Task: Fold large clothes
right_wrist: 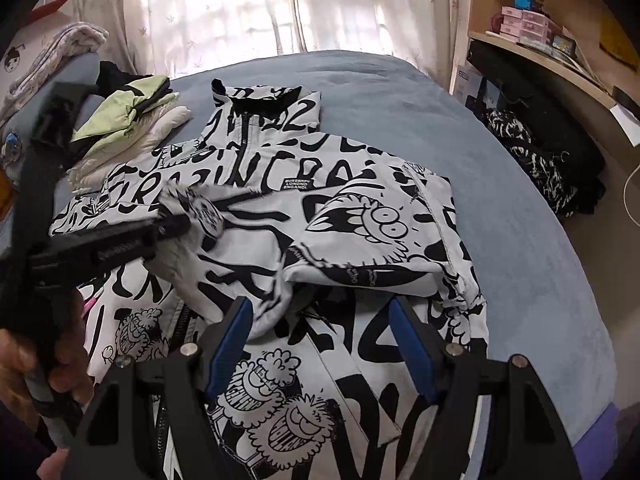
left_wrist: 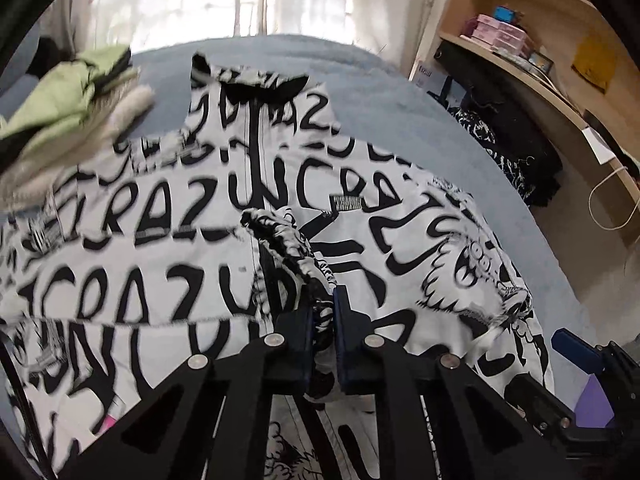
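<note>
1. Jacket [right_wrist: 360,208], black-on-white print, lies spread on the blue bed [right_wrist: 500,200], collar at 12 o'clock; one sleeve is folded across the front.
2. Left tool [left_wrist: 324,320] is clenched on the sleeve cuff [left_wrist: 280,236]. Right tool [right_wrist: 320,344] is released, jaws wide apart, hovering at the hem w/ nothing between them.
3. Risk: cuff is bunched in the grip; it probably slips or drags the sleeve askew, wrinkling the fold.
4. Risk: folded pile [right_wrist: 132,120] sits at 10 o'clock touching the jacket's shoulder; a wide swing likely knocks it.
5. Right view shows the whole sleeve fold & left tool from outside; left view shows only the pinch up close.
</note>
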Demonstrator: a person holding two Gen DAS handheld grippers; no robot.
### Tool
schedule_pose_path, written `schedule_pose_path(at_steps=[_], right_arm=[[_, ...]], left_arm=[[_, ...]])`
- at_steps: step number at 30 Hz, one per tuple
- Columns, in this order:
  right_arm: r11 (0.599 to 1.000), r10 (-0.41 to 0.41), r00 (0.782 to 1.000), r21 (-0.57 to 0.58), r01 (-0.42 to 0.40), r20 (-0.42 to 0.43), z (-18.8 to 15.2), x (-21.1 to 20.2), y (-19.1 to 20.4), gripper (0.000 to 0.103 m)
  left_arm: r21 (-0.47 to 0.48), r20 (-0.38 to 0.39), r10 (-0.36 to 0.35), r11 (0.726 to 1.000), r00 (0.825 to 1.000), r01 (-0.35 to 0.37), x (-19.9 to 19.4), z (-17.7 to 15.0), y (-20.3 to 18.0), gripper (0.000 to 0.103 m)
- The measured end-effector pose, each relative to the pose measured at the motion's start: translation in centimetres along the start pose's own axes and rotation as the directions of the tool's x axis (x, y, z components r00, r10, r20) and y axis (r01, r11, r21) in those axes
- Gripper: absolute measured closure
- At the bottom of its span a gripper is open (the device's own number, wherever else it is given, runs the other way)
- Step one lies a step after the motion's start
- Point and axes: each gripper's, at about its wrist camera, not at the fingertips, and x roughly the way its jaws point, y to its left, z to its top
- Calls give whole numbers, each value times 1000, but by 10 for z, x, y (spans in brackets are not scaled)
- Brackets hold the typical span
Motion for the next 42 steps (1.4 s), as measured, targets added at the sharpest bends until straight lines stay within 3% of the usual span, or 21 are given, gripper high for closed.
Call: schedule_pose_path(at_steps=[8, 16, 22, 25, 27, 28, 29, 33, 38, 39, 41, 42], right_arm=[[1000, -10, 1000, 1, 10, -5, 3, 4, -3, 32], [1000, -18, 1000, 12, 18, -18, 5, 14, -7, 32], [999, -10, 994, 43, 14, -105, 0, 38, -21, 32], [994, 54, 989, 100, -40, -135, 2, 40, -40, 32], [989, 87, 989, 132, -71, -119, 10, 33, -52, 32], [985, 110, 988, 144, -93, -110, 15, 30, -59, 32], [982, 131, 986, 154, -114, -102, 21, 27, -65, 32], [974, 145, 987, 188, -129, -73, 47, 29, -94, 31], [957, 118, 985, 279, -80, -124, 80, 87, -150, 30], [953, 112, 983, 295, -66, -142, 84, 101, -159, 30], [938, 149, 971, 336, -79, -187, 87, 132, -172, 30], [931, 166, 965, 356, -86, -202, 86, 142, -175, 30]], left_arm=[[81, 70, 58, 995, 996, -64, -14, 17, 0, 97], [84, 105, 148, 984, 983, -157, -1, 28, 26, 97], [18, -38, 224, 975, 974, -223, 59, 12, 69, 93], [-30, -91, 193, 980, 977, -196, 72, 5, 85, 77], [-77, -111, 139, 986, 984, -148, 72, 4, 92, 54], [-92, -116, 126, 986, 985, -137, 72, 4, 94, 35], [-113, -111, 105, 987, 988, -118, 70, 5, 97, 27], [-107, -122, 81, 990, 989, -95, 76, 11, 96, 26], [-102, -179, 83, 989, 980, -103, 98, 18, 94, 28], [-106, -182, 84, 989, 980, -105, 102, 20, 93, 32], [-98, -179, 85, 990, 980, -104, 106, 23, 91, 63], [-93, -183, 99, 989, 978, -117, 108, 26, 90, 67]])
